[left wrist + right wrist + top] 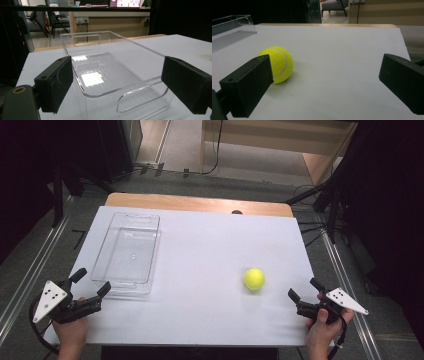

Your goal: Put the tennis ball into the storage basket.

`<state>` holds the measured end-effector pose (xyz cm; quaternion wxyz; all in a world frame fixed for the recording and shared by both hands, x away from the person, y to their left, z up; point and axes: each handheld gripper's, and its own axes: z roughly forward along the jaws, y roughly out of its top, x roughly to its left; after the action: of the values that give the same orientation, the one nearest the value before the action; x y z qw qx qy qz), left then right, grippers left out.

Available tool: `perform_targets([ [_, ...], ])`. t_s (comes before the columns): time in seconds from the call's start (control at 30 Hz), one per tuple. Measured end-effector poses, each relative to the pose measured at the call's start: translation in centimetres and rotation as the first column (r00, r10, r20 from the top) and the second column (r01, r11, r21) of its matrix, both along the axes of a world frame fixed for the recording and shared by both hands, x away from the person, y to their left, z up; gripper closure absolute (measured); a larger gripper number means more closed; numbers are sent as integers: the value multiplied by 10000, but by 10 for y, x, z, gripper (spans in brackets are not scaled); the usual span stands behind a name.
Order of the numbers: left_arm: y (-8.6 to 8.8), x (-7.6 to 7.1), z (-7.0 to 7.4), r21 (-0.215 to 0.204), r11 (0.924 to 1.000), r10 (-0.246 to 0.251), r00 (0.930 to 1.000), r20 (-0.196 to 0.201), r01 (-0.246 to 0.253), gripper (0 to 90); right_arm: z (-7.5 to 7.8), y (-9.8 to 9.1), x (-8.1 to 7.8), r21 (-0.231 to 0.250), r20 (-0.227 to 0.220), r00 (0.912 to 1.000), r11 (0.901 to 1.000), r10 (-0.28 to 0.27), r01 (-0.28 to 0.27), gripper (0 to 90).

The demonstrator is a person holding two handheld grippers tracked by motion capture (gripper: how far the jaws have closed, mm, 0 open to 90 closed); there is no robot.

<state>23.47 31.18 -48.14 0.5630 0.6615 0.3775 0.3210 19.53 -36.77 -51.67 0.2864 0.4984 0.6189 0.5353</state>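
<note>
From my station the white bench (200, 270) takes up most of the high view, with a strip of bare wood along its far edge and a small dark mark there that I cannot identify. The surroundings to either side fall into blackness, and I can make out little beyond some cables and rails on the floor.

Next in size is the clear plastic bin (127, 252), lying on the left half of the bench with a cut-out handle in each end wall. In the left gripper view the bin (105, 75) sits straight ahead between my two fingers, its near end wall just beyond them; its bottom edge is cut off by the frame. It holds nothing, only glare on its floor.

My left gripper (91, 282) rests at the near left corner of the bench, just beside the bin's near end, fingers spread wide and holding nothing. My right gripper (303, 289) sits at the near right edge, fingers also parted with nothing between them.

The yellow tennis ball (254, 279) lies on the bare bench right of centre, well apart from the bin and near the right gripper, ahead of it and to its left. In the right gripper view the ball (279, 62) is partly hidden behind the left finger (247, 85), lying outside the gap rather than within it.
</note>
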Motion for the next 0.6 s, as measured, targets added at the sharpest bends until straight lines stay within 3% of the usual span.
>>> perform_targets([
  [0.3,1,0,0,-34,10000,25,10000,55,-24,111,3,2,2,-312,-202,9997,9994,-146,140,0],
  [0.33,0,0,0,-25,10000,23,10000,35,-23,111,5,2,3,-622,-271,9996,9981,-43,26,0],
  [0.5,0,0,0,-32,10000,29,10000,37,-29,111,12,0,3,-648,-392,9992,9979,21,-47,0],
  [0.6,-1,0,0,66,10000,20,10000,26,-20,111,16,0,5,-1032,-481,9984,9940,302,-350,0],
])
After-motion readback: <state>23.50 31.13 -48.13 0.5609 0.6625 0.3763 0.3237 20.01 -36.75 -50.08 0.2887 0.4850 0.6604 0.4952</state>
